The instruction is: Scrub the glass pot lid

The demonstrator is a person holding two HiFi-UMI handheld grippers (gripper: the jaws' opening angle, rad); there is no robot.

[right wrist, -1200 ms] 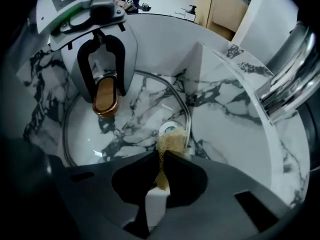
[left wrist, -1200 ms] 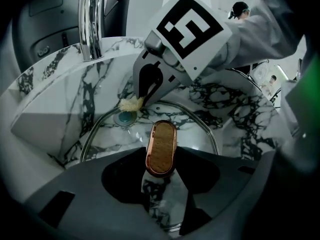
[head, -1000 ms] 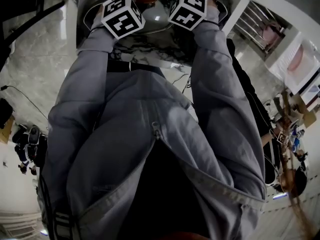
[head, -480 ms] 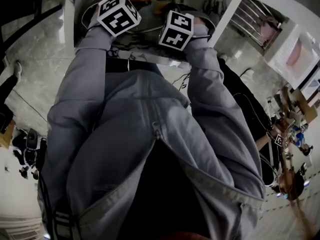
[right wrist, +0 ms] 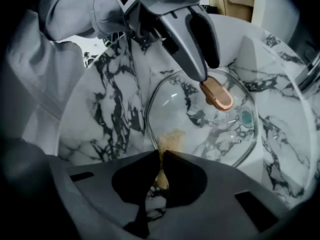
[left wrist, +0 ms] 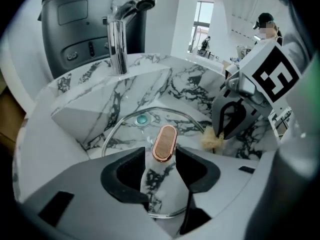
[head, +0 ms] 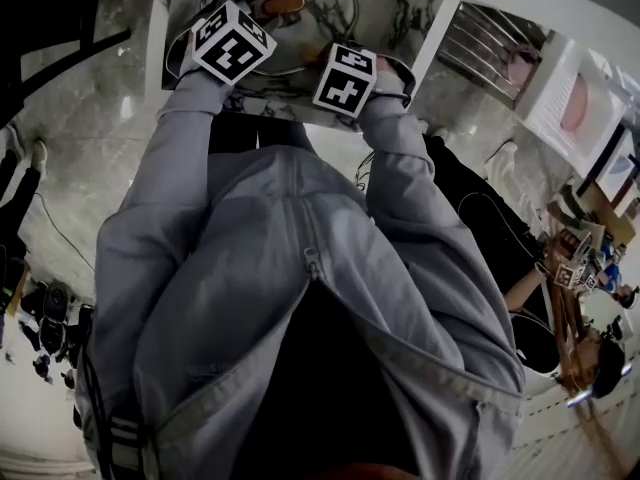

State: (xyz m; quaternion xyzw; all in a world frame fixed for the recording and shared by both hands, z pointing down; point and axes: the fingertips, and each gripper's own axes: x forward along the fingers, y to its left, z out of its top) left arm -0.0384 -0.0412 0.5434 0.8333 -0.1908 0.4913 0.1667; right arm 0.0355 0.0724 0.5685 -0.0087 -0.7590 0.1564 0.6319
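Right claw (right wrist: 161,156), clamped on sponge (right wrist: 170,141), has swept toward 8 o'clock to the rim of lid (right wrist: 200,121). Left claw (left wrist: 161,156) grips handle (left wrist: 164,143): scrubbing likely under way.

The glass lid's (left wrist: 125,134) near rim lies hidden under the left gripper (left wrist: 161,149), as does the foot of the lid handle (left wrist: 164,143) between its jaws. The scrub pad's (right wrist: 171,141) lower half is buried in the right gripper's (right wrist: 162,153) pinched jaws. From the head view, the marker cubes (head: 232,41) cover both pairs of jaws.
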